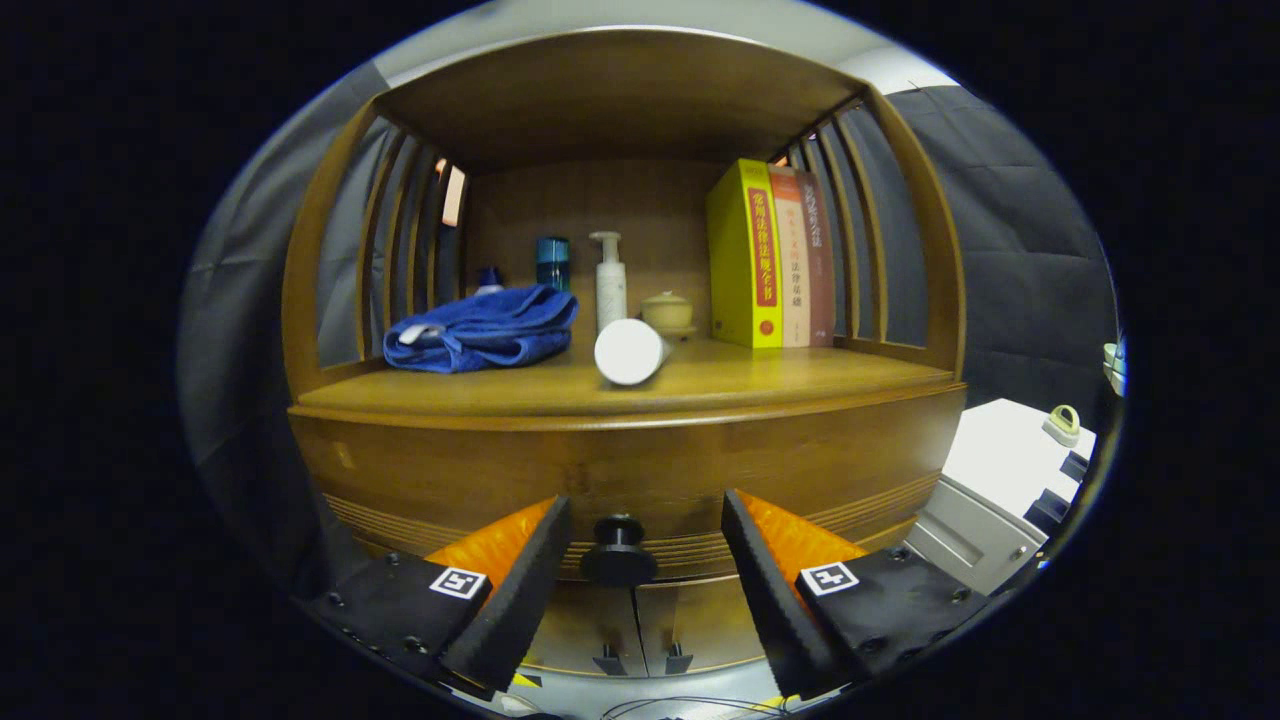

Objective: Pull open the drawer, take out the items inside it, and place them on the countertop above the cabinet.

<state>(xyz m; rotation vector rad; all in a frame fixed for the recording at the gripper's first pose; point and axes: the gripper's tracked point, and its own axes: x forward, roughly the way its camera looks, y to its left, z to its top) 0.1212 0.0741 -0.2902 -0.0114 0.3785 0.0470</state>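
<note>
Gripper view: the drawer knob [619, 548] sits between the gripper [645, 520]'s wide-spread fingers, untouched, on the closed drawer [640, 480]. Above the knob, the countertop [800, 375] carries a white tube [630, 351], blue towel [485, 328] and books [770, 255].

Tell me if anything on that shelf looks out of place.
The white tube lies on its side near the countertop front edge, while the pump bottle stands upright. The gripper is open around the drawer knob.
</note>
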